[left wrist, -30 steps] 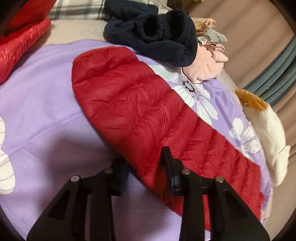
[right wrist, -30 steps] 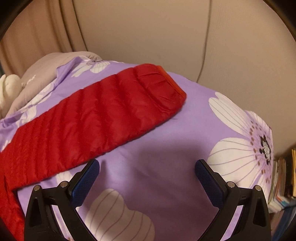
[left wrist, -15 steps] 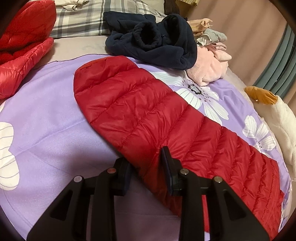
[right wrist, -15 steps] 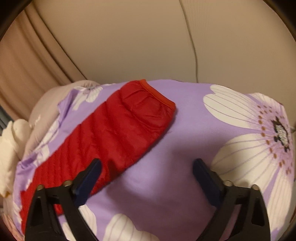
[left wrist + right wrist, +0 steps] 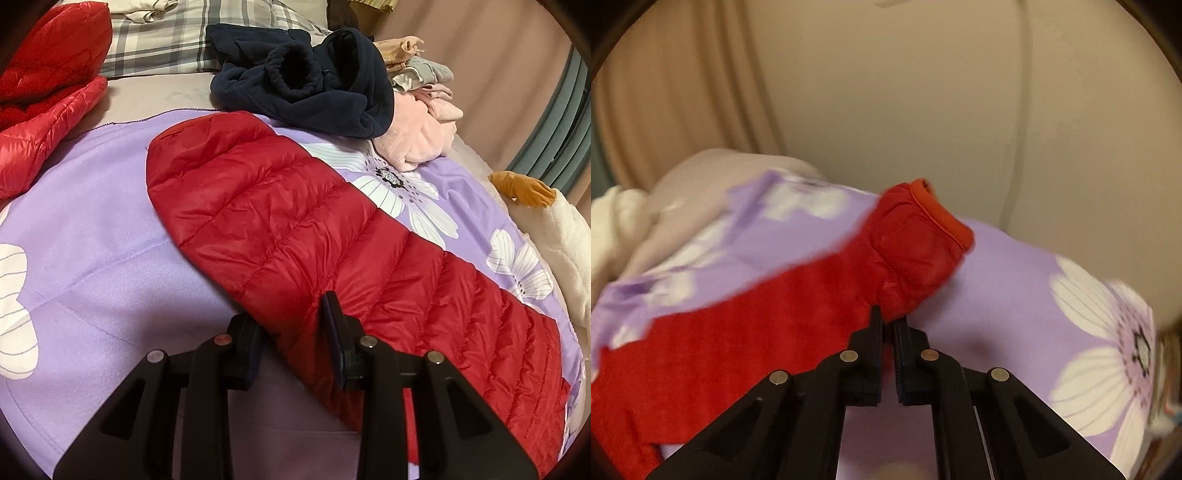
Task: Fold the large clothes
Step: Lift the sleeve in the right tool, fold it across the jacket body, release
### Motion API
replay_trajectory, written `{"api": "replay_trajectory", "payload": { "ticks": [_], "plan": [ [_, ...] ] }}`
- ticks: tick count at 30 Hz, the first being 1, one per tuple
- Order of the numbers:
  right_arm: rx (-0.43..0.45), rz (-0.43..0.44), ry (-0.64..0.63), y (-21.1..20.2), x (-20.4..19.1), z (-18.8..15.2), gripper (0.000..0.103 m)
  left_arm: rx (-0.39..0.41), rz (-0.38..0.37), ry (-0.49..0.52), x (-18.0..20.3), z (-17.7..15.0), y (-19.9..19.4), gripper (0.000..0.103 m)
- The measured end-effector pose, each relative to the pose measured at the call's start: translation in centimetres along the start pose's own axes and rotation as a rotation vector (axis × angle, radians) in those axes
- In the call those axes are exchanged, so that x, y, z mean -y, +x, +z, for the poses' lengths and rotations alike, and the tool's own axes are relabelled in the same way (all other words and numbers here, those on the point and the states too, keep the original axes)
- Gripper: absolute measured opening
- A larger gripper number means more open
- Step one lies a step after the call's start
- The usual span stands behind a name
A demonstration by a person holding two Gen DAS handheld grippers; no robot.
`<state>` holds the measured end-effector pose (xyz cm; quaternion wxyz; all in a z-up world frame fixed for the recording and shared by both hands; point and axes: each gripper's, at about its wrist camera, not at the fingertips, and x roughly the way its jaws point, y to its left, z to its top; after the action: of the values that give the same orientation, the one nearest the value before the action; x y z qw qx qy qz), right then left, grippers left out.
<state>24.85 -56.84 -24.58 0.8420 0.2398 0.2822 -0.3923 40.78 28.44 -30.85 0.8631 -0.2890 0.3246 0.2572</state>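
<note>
The left tongs (image 5: 291,325) reach forward low over the bed, their two black fingers (image 5: 338,332) drawn partway together with a fold of the red down jacket's sleeve (image 5: 280,229) pinched between them. The right tongs (image 5: 888,325) point forward and slightly down, fingers (image 5: 874,332) pressed nearly together, gripping the sleeve just behind its cuff; only a thin slit separates the pads. That view is motion-blurred.
</note>
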Motion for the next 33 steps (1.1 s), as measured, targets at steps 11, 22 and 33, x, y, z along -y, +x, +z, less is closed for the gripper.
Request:
{"api": "replay_trajectory", "payload": {
  "ticks": [11, 22, 33],
  "plan": [
    [0.022, 0.499, -0.256, -11.1, -26.1, -4.0, 0.007, 0.005, -0.008, -0.009, 0.0, -0.1, 0.0, 0.032],
    [-0.057, 0.793, -0.710, -22.1, -45.2, -21.0, 0.007, 0.010, -0.042, -0.045, -0.6, -0.2, 0.1, 0.032],
    [-0.178, 0.737, -0.669, -20.2, -43.2, -21.6, 0.074, 0.014, -0.066, -0.067, -0.9, -0.2, 0.1, 0.032]
  ]
}}
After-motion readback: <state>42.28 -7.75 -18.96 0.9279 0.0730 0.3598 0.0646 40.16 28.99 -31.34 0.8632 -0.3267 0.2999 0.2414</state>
